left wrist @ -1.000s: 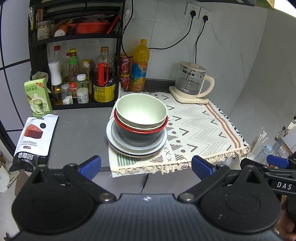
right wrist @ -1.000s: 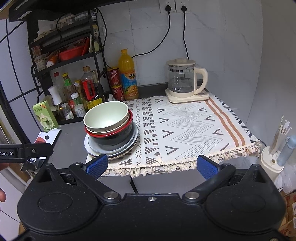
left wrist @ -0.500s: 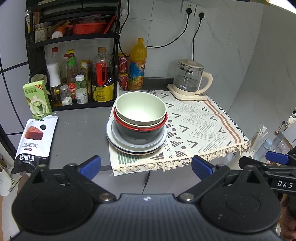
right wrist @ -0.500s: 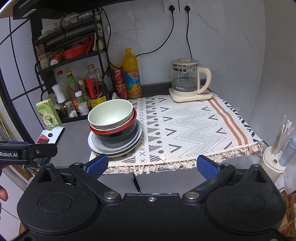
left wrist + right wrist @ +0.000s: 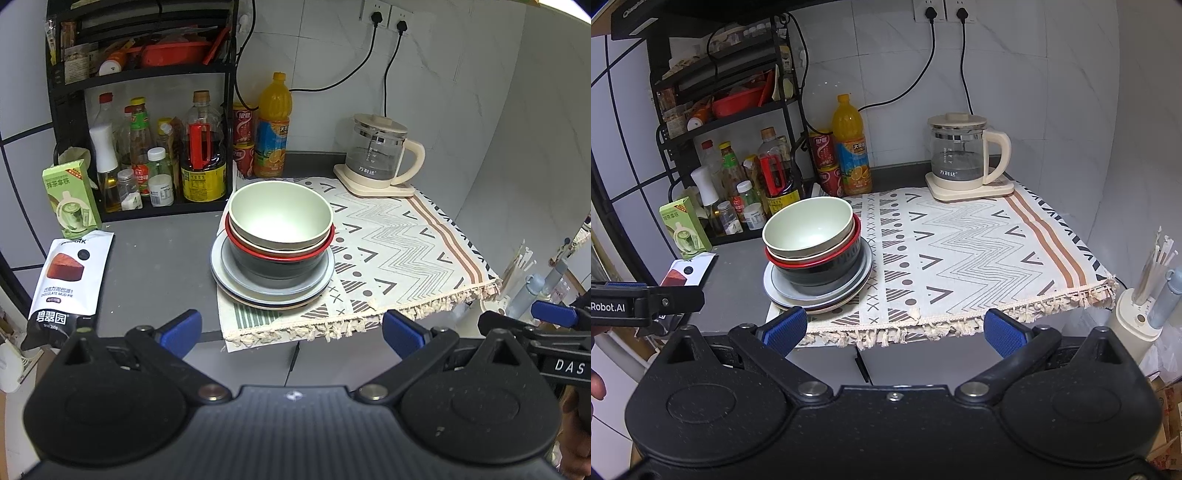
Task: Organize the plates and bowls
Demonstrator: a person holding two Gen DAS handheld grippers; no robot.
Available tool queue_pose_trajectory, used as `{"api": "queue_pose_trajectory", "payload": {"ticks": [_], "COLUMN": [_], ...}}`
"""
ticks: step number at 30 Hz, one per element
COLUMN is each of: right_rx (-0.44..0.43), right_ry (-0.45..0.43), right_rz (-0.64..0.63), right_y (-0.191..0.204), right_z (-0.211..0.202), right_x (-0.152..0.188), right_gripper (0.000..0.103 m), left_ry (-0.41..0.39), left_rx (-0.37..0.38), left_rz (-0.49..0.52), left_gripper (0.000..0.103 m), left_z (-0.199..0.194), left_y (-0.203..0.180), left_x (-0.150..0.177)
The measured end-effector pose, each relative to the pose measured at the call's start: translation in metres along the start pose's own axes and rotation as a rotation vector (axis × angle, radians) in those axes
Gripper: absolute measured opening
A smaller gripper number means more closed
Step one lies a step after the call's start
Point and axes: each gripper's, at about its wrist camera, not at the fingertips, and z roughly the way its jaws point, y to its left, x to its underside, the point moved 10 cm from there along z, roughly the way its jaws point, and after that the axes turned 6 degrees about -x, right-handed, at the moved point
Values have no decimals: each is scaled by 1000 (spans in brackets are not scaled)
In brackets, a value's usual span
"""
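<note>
Bowls (image 5: 280,221) nested in a stack on plates (image 5: 273,291), at the patterned cloth's (image 5: 399,251) left edge on the table (image 5: 155,266).
Left tool (image 5: 291,332) and right tool (image 5: 895,330) both hang spread wide and empty, short of the table.

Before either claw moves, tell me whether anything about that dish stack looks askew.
Yes. The pale green bowl on top sits tilted and off-centre in the red-rimmed bowl, so the nested bowls lean. The plates below overhang the patterned cloth at its left edge.
</note>
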Motion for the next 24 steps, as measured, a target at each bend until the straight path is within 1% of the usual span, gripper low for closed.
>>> {"api": "queue_pose_trajectory", "payload": {"ticks": [13,24], "right_rx": [7,9], "right_ry": [5,-1], "right_rz": [7,0], "right_y": [-4,1], "right_z": [2,0], "right_x": [0,-2], "right_gripper": [103,103], "left_ry": [-1,-4], "left_rx": [13,14], "left_rz": [9,10], "left_gripper": [103,103], "left_z": [2,0], "left_y": [-2,0], "left_x": [0,0]}}
